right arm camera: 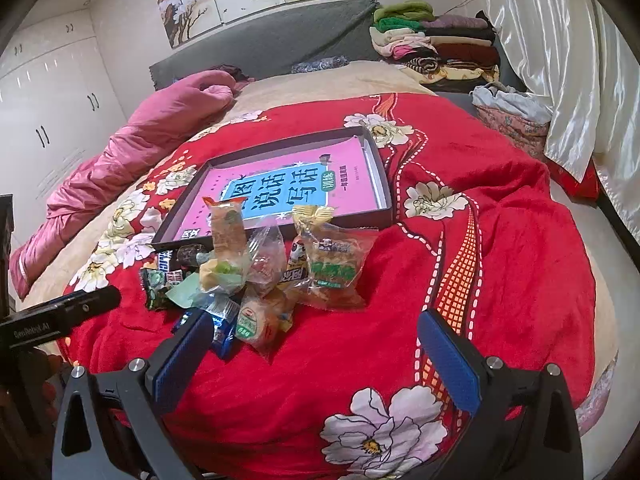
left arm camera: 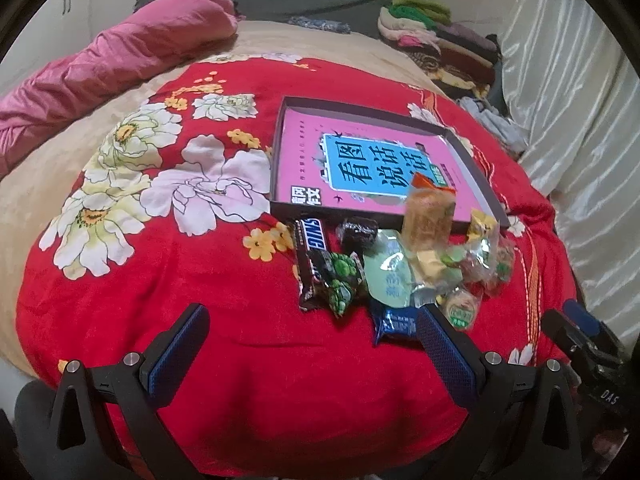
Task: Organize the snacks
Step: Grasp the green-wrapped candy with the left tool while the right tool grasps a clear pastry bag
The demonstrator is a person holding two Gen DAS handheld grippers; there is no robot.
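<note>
Both grippers hung over a red floral blanket (left arm camera: pixel 224 360) with fingers spread wide and nothing between them: the left gripper (left arm camera: pixel 316 344) and the right gripper (right arm camera: pixel 316 348). The pile of wrapped snacks (right arm camera: pixel 260 276) lay on the blanket just before a shallow dark box (left arm camera: pixel 486 188) holding a pink book (left arm camera: pixel 308 148).
</note>
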